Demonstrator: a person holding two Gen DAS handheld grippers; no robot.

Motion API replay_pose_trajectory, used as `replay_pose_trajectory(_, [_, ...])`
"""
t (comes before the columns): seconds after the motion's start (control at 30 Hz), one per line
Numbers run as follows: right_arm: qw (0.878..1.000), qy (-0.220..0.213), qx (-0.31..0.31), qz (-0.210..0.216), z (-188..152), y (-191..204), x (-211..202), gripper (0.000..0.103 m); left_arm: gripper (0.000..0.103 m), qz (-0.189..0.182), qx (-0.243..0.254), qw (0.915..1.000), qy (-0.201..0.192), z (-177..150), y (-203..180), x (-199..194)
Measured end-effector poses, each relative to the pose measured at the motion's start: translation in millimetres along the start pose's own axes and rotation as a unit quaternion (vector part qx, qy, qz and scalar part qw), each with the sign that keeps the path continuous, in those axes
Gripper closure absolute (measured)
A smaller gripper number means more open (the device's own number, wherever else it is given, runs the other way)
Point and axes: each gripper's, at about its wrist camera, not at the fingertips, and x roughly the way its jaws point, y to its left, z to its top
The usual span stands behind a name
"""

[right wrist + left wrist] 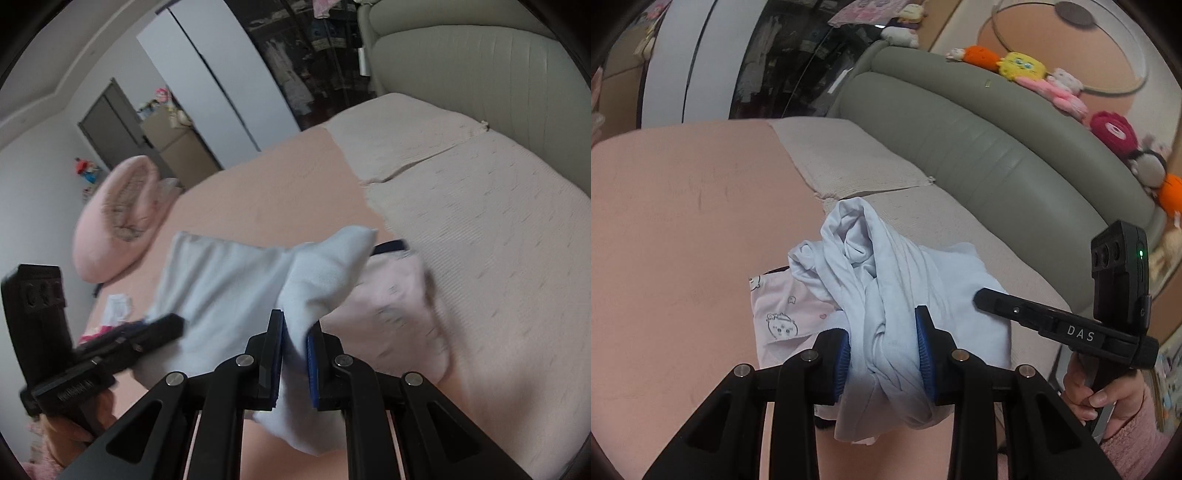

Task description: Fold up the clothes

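Note:
A pale blue garment (886, 280) hangs bunched above the bed. My left gripper (886, 343) is shut on a thick twisted bundle of it, blue pads (925, 354) pressing both sides. My right gripper (295, 354) is shut on another part of the same pale blue garment (229, 280), which spreads to the left of it. A pink printed garment (783, 314) lies on the bed under and behind the blue one; it also shows in the right wrist view (395, 302). The right gripper's body (1071, 325) shows at the right of the left wrist view.
A pink sheet (683, 229) covers the bed, with a beige blanket (480, 229) toward the grey padded headboard (979, 136). Plush toys (1034, 74) line the headboard top. A pink pillow (114, 221) lies at the far end. Small clothes (118, 306) lie near it.

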Motion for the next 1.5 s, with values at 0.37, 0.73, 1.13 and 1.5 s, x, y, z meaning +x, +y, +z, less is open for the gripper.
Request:
replay_pose_trajectory(0.37, [0.993, 0.038, 0.111, 0.01, -29.0, -112.8, 107.6, 0.09, 0.037, 0.014, -0.081, 0.9963, 0.025, -16.5, 99.5, 68.1])
replay_pose_trajectory(0.73, [0.995, 0.045, -0.057, -0.066, -23.8, -35.3, 147.8, 0.09, 0.038, 0.059, 0.206, 0.9766, 0.021, -3.9, 16.7, 118.5])
replay_pose_trajectory(1.13, [0.996, 0.044, -0.047, -0.056, -37.5, -49.0, 115.4, 0.088, 0.036, 0.09, 0.234, 0.968, 0.01, -5.9, 21.0, 121.5])
replay_pose_trajectory(1.5, [0.993, 0.043, -0.023, -0.11, -55.1, -52.5, 88.0, 0.056, 0.035, 0.098, 0.142, 0.9836, 0.053, -14.2, 66.6, 74.4])
